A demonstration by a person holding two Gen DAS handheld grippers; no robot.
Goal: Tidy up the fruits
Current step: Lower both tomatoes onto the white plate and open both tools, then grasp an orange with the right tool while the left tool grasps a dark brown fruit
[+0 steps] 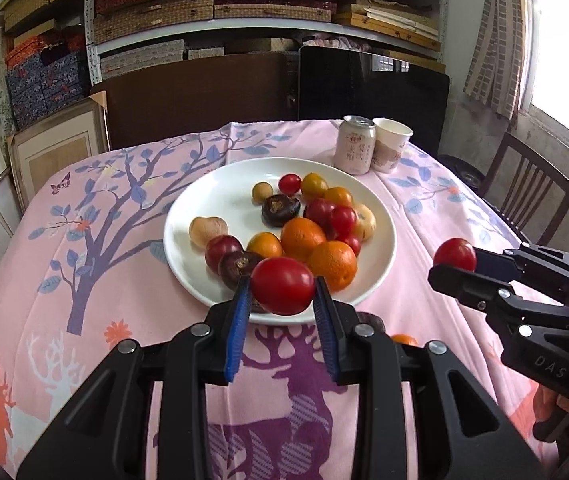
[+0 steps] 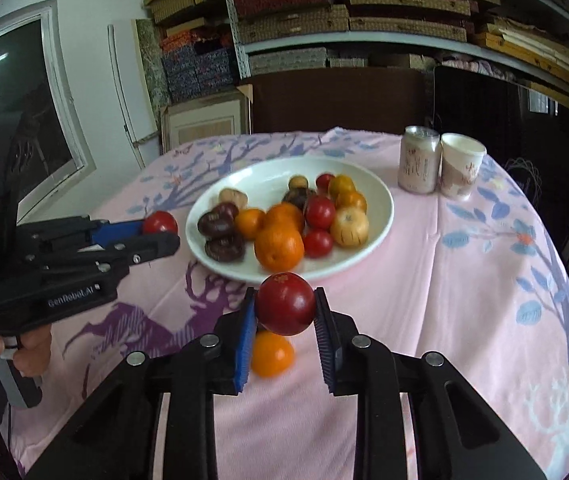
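A white plate (image 1: 220, 196) (image 2: 368, 188) on the pink tablecloth holds several fruits: oranges, red tomatoes, dark round fruits, pale ones. My left gripper (image 1: 283, 286) is shut on a red tomato (image 1: 283, 286) just above the plate's near rim; it also shows at the left of the right wrist view (image 2: 160, 230). My right gripper (image 2: 285, 305) is shut on a dark red fruit (image 2: 285, 304) above the cloth, in front of the plate; it shows at the right in the left wrist view (image 1: 454, 260). A small orange (image 2: 271, 354) lies on the cloth under the right gripper.
A pink drink can (image 1: 355, 145) (image 2: 419, 160) and a paper cup (image 1: 390, 145) (image 2: 460, 166) stand behind the plate at the right. Dark chair backs (image 1: 204, 96) and shelves stand beyond the table. A wooden chair (image 1: 524, 196) is at the right.
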